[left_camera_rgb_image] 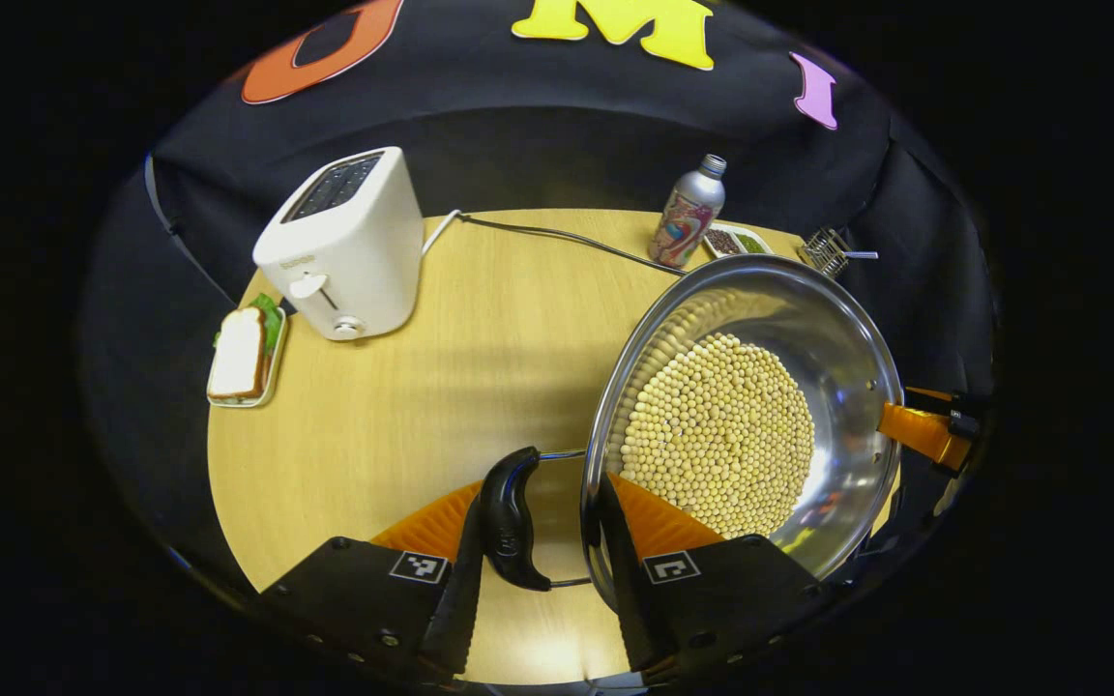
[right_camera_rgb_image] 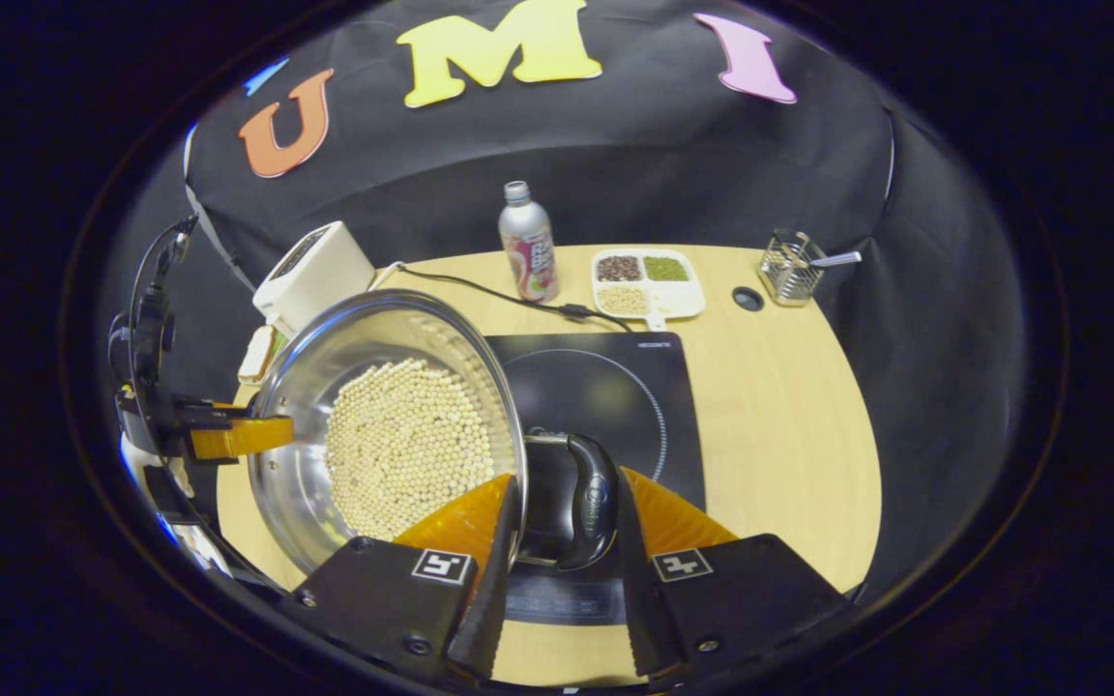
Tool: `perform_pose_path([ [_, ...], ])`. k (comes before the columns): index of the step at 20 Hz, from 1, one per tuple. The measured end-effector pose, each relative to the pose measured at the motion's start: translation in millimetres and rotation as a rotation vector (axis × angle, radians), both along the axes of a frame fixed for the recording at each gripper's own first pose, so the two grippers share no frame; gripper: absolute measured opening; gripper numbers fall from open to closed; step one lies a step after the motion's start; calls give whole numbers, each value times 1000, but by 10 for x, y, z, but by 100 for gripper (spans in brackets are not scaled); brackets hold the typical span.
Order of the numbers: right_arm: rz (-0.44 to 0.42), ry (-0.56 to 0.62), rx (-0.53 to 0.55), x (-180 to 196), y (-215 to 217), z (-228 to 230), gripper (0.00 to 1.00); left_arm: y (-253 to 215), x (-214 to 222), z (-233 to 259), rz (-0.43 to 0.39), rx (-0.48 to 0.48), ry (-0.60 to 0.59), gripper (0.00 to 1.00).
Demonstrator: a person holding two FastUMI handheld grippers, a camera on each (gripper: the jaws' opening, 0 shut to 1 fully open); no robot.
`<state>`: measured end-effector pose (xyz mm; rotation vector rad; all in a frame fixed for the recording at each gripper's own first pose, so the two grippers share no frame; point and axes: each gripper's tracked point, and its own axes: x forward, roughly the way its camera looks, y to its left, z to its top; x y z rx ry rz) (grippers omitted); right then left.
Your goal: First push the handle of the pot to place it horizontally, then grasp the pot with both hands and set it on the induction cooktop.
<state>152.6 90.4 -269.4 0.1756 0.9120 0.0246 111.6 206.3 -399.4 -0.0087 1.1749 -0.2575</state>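
Observation:
A steel pot (left_camera_rgb_image: 808, 319) with pale round beans (left_camera_rgb_image: 721, 435) in it hangs tilted above the wooden table (left_camera_rgb_image: 422, 406). My left gripper (left_camera_rgb_image: 541, 488) is shut on the pot's black side handle (left_camera_rgb_image: 509, 522), one finger outside the handle and the other inside the rim. In the right gripper view the pot (right_camera_rgb_image: 325, 367) is at the left, partly over the black induction cooktop (right_camera_rgb_image: 644, 406). My right gripper (right_camera_rgb_image: 569, 478) clamps the opposite black handle (right_camera_rgb_image: 596, 503) the same way. Each view shows the other gripper (left_camera_rgb_image: 924, 430) (right_camera_rgb_image: 228, 435) at the pot's far rim.
A white toaster (left_camera_rgb_image: 344, 246) and a sandwich on a small plate (left_camera_rgb_image: 243, 353) sit at the table's left. A metal bottle (right_camera_rgb_image: 528, 242), a divided tray of beans (right_camera_rgb_image: 649, 280) and a wire holder (right_camera_rgb_image: 789, 266) stand behind the cooktop. A power cable (right_camera_rgb_image: 480, 290) runs to it.

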Motion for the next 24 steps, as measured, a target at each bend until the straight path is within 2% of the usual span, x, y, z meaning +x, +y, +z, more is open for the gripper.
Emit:
perform_pose_path([
  [7,-19,16,4,-35,-632,-109,52,-23,42,11,-11,5,9,59],
  [13,4,32,2,92,-995,-212,51,-5,-3,9,10,5,26,59],
  [22,62,73,8,367,-1182,-343,52,23,-44,45,56,21,54,59],
  [23,70,79,10,387,-1172,-373,51,16,-44,32,60,26,59,63],
  [24,74,85,12,397,-1172,-387,52,15,-42,40,63,29,63,59],
])
